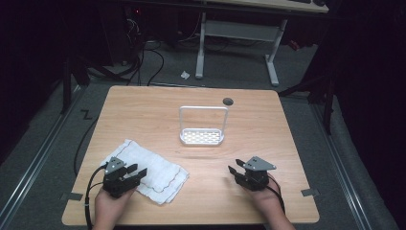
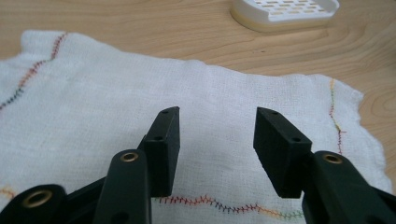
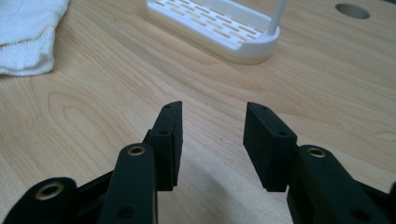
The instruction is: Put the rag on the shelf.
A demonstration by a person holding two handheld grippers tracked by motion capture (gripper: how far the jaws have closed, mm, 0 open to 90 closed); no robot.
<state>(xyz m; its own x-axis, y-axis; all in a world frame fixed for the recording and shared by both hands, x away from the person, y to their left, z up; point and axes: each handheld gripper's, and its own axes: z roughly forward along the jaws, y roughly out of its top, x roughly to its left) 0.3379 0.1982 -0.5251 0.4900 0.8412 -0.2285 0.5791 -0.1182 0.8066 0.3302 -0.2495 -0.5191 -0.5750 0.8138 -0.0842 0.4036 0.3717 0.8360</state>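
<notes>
A white cloth with coloured stitching lies flat on the wooden table at the front left. My left gripper hovers low over the cloth's near part, open, with nothing between its jaws; the left gripper view has the cloth spread under the gripper. My right gripper is open above bare wood at the front right, and the right gripper view shows only table between the gripper's jaws. A white slotted rack with a tall wire handle stands mid-table.
The rack's base lies ahead of the right gripper, the cloth's folded edge to its left. A round hole sits near the table's far edge. Beyond the table stand a white desk frame and floor cables.
</notes>
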